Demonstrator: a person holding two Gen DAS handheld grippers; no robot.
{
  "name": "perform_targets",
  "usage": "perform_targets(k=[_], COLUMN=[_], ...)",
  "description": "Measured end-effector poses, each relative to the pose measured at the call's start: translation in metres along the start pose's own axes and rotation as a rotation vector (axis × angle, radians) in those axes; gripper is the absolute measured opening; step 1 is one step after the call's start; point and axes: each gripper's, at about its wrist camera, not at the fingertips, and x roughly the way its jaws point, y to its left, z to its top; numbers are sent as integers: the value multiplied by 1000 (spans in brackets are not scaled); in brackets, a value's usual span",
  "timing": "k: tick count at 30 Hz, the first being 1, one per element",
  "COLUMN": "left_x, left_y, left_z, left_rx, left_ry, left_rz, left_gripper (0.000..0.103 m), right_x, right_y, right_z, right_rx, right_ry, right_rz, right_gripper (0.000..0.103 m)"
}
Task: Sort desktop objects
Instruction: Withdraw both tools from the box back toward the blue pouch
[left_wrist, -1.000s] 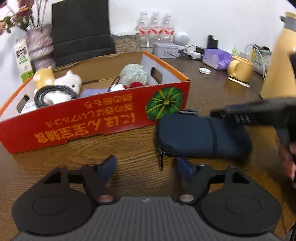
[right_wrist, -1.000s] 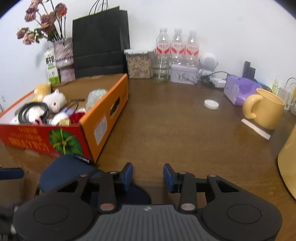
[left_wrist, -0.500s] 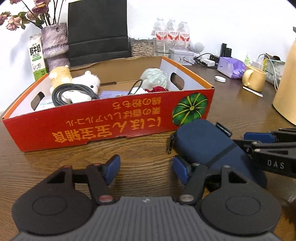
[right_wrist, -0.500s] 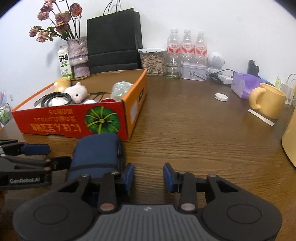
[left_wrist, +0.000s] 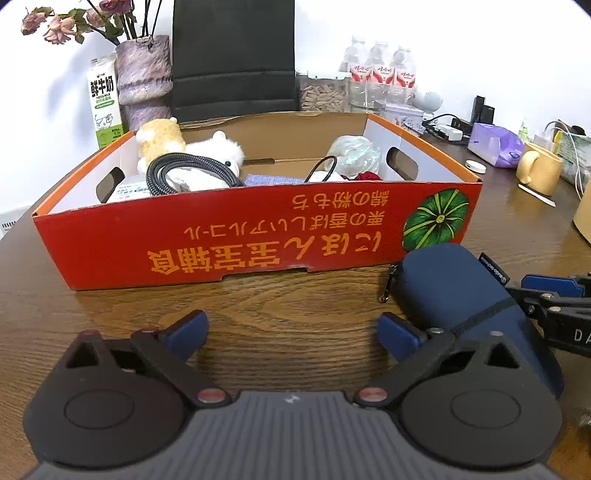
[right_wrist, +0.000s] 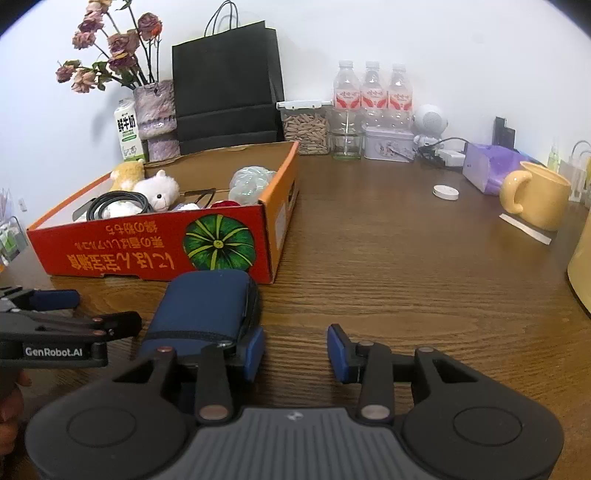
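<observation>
Pouch (left_wrist: 458, 295) lies flat on the desk (right_wrist: 406, 266), its far end just short of the red box (left_wrist: 229, 232), probably parked there for loading. The left gripper (left_wrist: 291, 332) is spreading wide, nothing between its fingers; the pouch sits just outside its right finger. The right gripper (right_wrist: 295, 352) is opening a little too, its gap over bare wood, the pouch against the outer face of its left finger. Toys and a coiled cable (left_wrist: 184, 170) already fill the box beyond both fingertips, so the pouch looks next in line.
</observation>
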Motion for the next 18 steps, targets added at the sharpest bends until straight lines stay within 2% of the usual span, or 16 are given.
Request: perform_targets(k=[18], left_x=[8], left_y=[10], left_z=[6], left_rx=[3], left_ry=[5], left_rz=[-2], left_gripper=[103], right_x=[7], right_y=[28], right_z=[0], right_rx=[44], right_ry=[-23], right_rz=[-35], right_gripper=[40])
